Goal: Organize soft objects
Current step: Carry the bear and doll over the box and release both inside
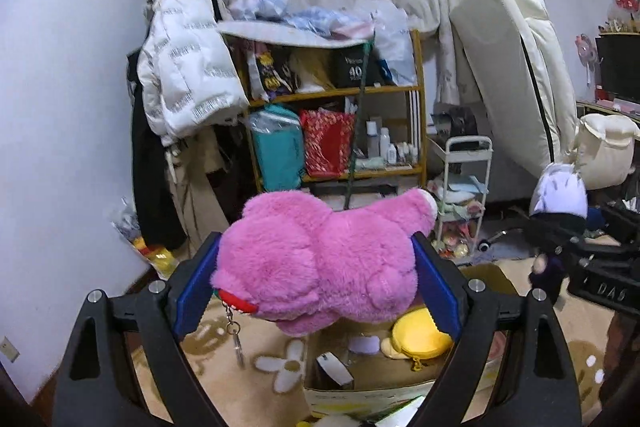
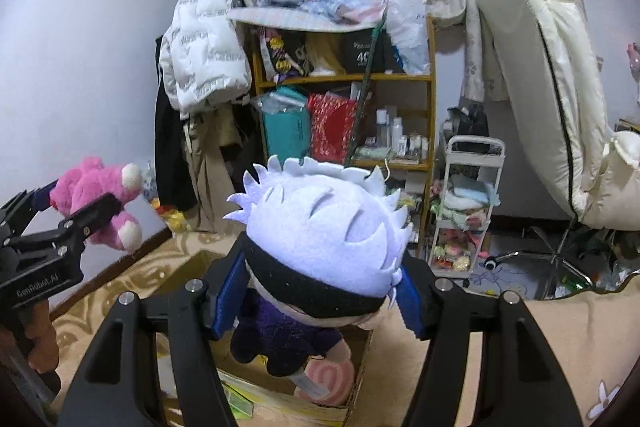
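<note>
above the box: both plush toys hang in the air over an open cardboard box [image 1: 486,273] that sits on a patterned rug [image 2: 520,339].
left gripper [image 1: 316,283]: clenched on a pink plush bear [image 1: 320,259], blue pads pressed into its sides; seen from the right wrist view the same bear [image 2: 98,201] sticks out well past the fingers.
right gripper [image 2: 320,303]: grasping a white-haired plush doll [image 2: 320,227] around the black band under its felt hair, its purple body dangling below the fingers.
box contents: a yellow coin pouch [image 1: 418,337] and, in the right view, a pink swirl plush [image 2: 326,377] already lie inside; room left looks limited.
risk, slip: fur compresses, so the bear could creep out of the pads if the squeeze eases before it is over the opening.
risk, snag: a keychain [image 1: 234,327] dangles from the bear's red tag and could catch on a flap or the box wall.
risk, miss: the doll's heavy head sits above the grip, so on release it may tip sideways and land on the rim or the rug.
risk, collision: both tools aim at one box; lowering together could knock them into each other.
</note>
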### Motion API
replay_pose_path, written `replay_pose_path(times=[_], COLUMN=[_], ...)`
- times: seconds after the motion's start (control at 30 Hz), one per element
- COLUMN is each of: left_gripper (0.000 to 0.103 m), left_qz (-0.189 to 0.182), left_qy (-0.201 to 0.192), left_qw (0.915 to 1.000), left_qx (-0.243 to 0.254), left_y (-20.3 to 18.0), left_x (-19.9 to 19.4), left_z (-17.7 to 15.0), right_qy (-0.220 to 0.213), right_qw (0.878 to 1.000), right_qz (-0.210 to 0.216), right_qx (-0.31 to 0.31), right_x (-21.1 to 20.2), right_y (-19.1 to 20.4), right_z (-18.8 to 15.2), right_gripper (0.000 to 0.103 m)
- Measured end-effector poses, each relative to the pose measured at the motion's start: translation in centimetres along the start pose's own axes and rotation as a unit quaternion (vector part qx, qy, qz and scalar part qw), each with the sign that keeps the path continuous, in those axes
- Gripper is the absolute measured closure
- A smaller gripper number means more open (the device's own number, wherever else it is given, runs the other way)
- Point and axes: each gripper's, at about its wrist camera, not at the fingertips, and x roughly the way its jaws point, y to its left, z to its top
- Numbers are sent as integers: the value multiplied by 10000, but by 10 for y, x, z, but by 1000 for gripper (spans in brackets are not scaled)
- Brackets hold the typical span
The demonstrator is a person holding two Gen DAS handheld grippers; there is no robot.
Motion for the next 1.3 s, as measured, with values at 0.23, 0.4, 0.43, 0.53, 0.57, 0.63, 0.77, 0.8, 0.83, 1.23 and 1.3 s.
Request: replay_pose_path(times=[0.23, 0.4, 0.43, 0.53, 0.57, 0.63, 0.77, 0.8, 0.83, 1.23, 1.3], left_gripper=[14, 14, 13, 13, 13, 12, 11, 10, 8, 6, 6], left_qz=[-152, -303, -336, -377, -365, -347, -415, -452, -476, -307, -264], left_qy=[531, 788, 808, 857, 873, 902, 981, 1018, 1053, 1558, 1565], left_qw=[9984, 9964, 9961, 9954, 9953, 9950, 9942, 9937, 9932, 9870, 9871], left_qx=[113, 105, 126, 195, 227, 263, 162, 132, 118, 225, 218], left_y=[-10, -17, -18, -22, -23, -26, -25, -25, -26, -12, -7], left_x=[29, 43, 44, 47, 48, 49, 49, 50, 50, 54, 49], left_z=[-25, -38, -39, -44, -46, -50, -52, -52, -52, -52, -50], right_qy=[382, 588, 610, 644, 656, 695, 753, 746, 732, 775, 773], right_qw=[9988, 9976, 9975, 9969, 9967, 9958, 9945, 9944, 9946, 9952, 9951], right_qz=[142, 186, 183, 264, 281, 339, 394, 405, 396, 346, 352], right_qx=[284, 323, 303, 364, 395, 497, 615, 623, 619, 494, 514], right_x=[26, 38, 39, 41, 42, 43, 44, 44, 43, 38, 35], right_y=[-6, -9, -9, -11, -12, -14, -15, -15, -15, -9, -7], right_z=[-25, -38, -39, -41, -42, -44, -45, -45, -45, -46, -47], right_gripper=[34, 34, 34, 34, 34, 33, 31, 30, 29, 9, 9])
